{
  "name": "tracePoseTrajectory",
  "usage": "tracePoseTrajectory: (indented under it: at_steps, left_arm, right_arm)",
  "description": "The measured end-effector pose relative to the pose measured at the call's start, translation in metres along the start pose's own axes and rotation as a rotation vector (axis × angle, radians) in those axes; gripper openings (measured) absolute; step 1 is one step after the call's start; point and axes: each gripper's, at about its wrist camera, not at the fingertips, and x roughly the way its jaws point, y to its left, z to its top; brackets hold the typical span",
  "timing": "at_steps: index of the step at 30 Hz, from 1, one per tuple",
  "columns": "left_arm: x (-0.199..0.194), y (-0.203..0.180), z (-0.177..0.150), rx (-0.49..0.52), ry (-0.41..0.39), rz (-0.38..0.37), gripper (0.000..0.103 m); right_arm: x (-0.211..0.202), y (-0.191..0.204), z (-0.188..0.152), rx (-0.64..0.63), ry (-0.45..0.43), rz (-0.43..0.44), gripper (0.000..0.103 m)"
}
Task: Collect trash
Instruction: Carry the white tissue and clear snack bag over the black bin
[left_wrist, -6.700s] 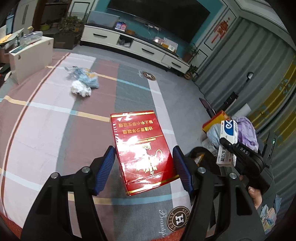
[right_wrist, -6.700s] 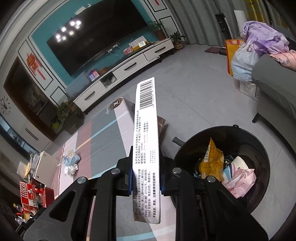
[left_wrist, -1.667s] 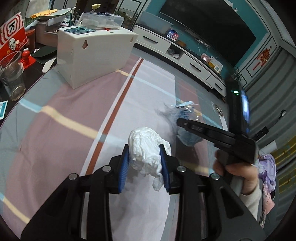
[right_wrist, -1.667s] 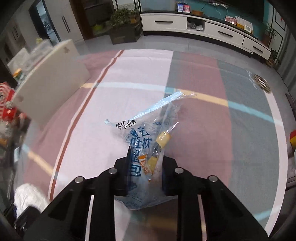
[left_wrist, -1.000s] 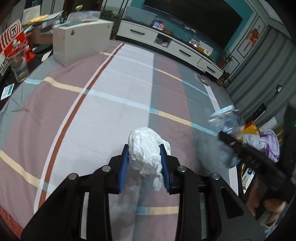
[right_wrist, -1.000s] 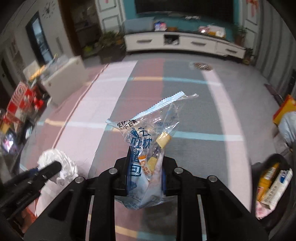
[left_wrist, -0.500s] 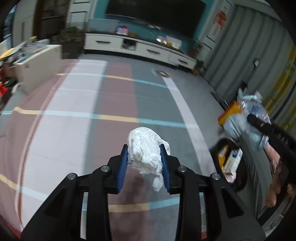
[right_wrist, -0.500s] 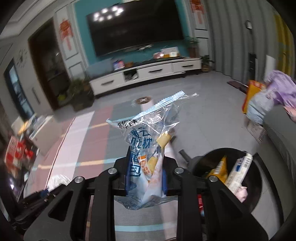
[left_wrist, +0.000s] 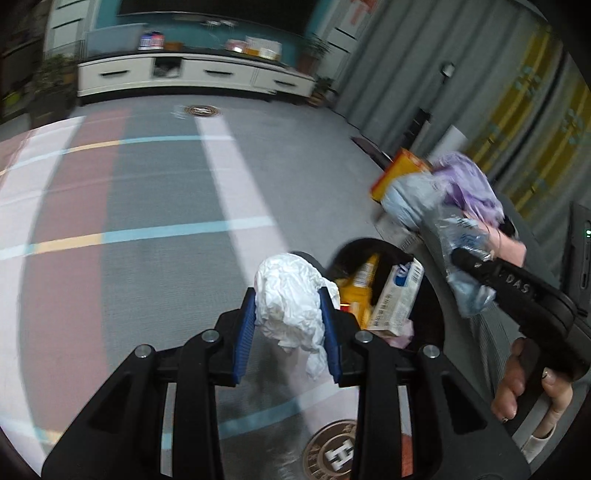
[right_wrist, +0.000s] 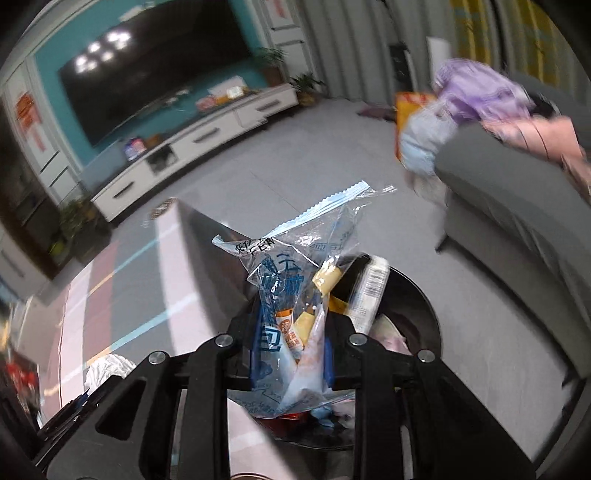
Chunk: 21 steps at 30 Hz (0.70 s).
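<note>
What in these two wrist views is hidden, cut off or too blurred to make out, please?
- Black bin: in the right wrist view, its near rim and much of its contents sit behind the clear plastic bag and right gripper.
- In the left wrist view, the crumpled tissue in the left gripper covers the bin's left rim.
- Print on the white box: too small.
- TV cabinet items: motion-blurred.

A: What does the right claw (right_wrist: 291, 347) hold?
B: A clear plastic bag (right_wrist: 295, 291) with blue print, pinched between both fingers, small snack packets inside.
A: And relative to the black bin (right_wrist: 417, 317)?
B: The bag hangs above the bin's near-left rim. The grey sofa (right_wrist: 517, 206) stands behind the bin, to its right.
</note>
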Motion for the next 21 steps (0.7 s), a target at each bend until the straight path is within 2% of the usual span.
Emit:
tracePoseTrajectory:
  at_steps: [2,9,16,21]
  left_arm:
    - [0.012,-0.010,0.002,0.013,0.015,-0.009,0.033]
    - [0.061,-0.049,0.006,0.043,0.119,-0.141,0.033]
    - [0.101,-0.074,-0.001,0.091,0.207,-0.163,0.033]
    - [0.122,-0.082,-0.005,0.123,0.256,-0.138,0.033]
  right_arm:
    - [0.008,-0.013,-0.001,0.039,0.031,-0.029,0.026]
    - [0.044,-0.037,-0.006,0.097,0.160,-0.108,0.027]
    - [0.065,-0.046,-0.011,0.117,0.237,-0.110,0.028]
    - [0.078,-0.045,-0.016,0.111,0.279,-0.140,0.030]
